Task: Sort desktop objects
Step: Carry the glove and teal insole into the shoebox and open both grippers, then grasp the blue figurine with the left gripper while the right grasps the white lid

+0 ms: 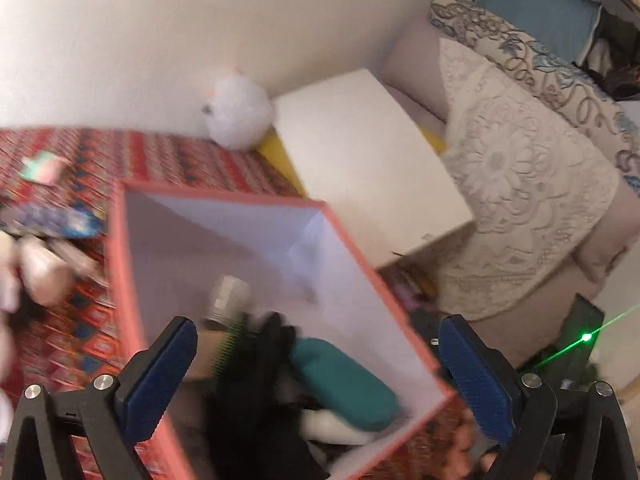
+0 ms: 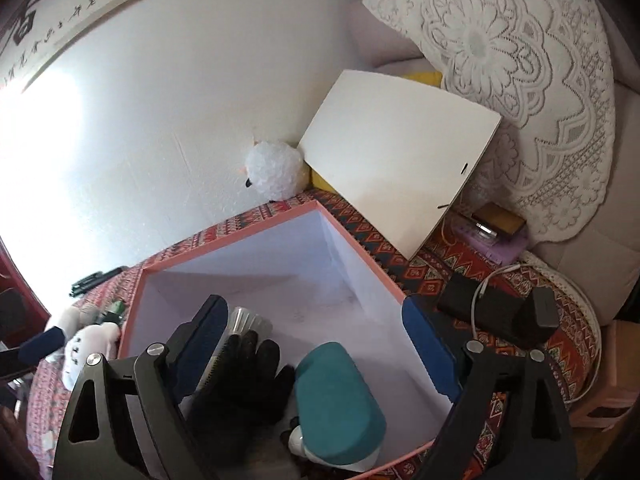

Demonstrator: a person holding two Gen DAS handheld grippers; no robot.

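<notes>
Pink-rimmed box (image 2: 276, 216) on the patterned cloth (image 2: 460, 264) holds a black glove (image 2: 244, 380) and teal case (image 2: 340, 400); both grippers, right (image 2: 324, 344) and left (image 1: 320, 376), hover wide and empty, best lifted clear of its walls.

The wall scroll (image 2: 60, 12) bears brush calligraphy, too distorted to read.

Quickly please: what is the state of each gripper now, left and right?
Left gripper: open, holding nothing, above the box.
Right gripper: open, holding nothing, above the same box.
</notes>
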